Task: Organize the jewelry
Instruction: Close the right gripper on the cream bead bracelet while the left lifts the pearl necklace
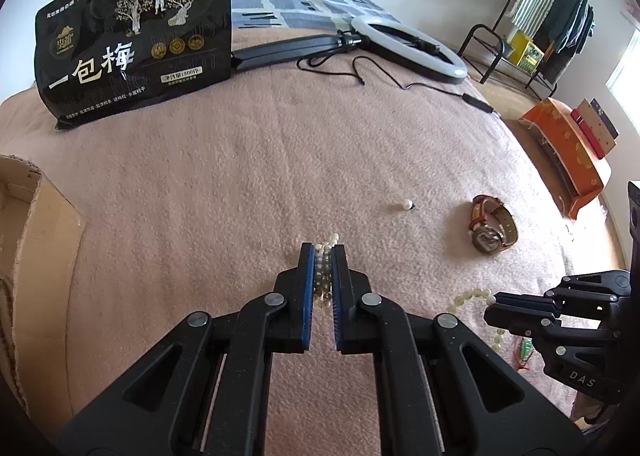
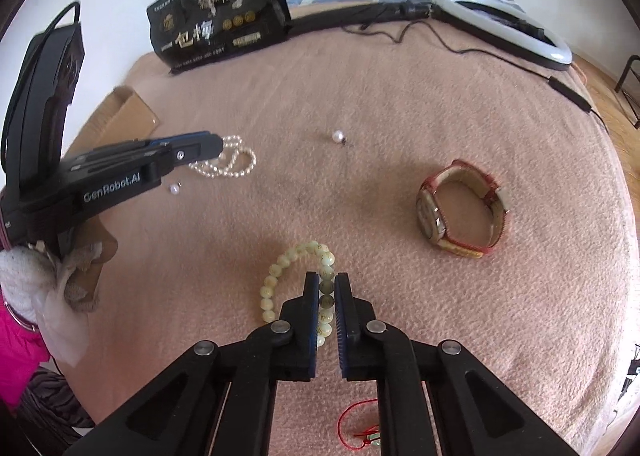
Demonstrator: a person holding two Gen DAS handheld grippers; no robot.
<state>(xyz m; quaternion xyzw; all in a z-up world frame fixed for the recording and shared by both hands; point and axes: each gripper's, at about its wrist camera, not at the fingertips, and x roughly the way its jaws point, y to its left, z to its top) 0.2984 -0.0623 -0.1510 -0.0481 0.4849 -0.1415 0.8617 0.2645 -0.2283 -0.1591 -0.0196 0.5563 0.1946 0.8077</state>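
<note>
On the bed [image 2: 400,104], both grippers were mid-pick, each pinching a strand. Left gripper [image 1: 323,252]: fingers pressed onto the pearl necklace [image 2: 228,164], beads bunched between the pads, the rest of the strand lying on the blanket. Right gripper [image 2: 327,284]: fingers clamped on one side of the bead bracelet [image 2: 280,268], its loop flat on the blanket. Whether either strand had left the blanket I couldn't tell; fisheye angle was poor.

Ungrasped: watch [image 2: 460,208] on its side to the right, one loose pearl [image 2: 338,136] mid-bed, another [image 2: 174,189] just beside the necklace, red cord charm [image 2: 360,428] near the right gripper's base. Cardboard box [image 1: 24,216] sat at far left, likely the drop point.

Next move, as I judged it: lift both straight up, firm grip so beads wouldn't slip, carry toward the box. Loose pearls would need a finer pinch.
</note>
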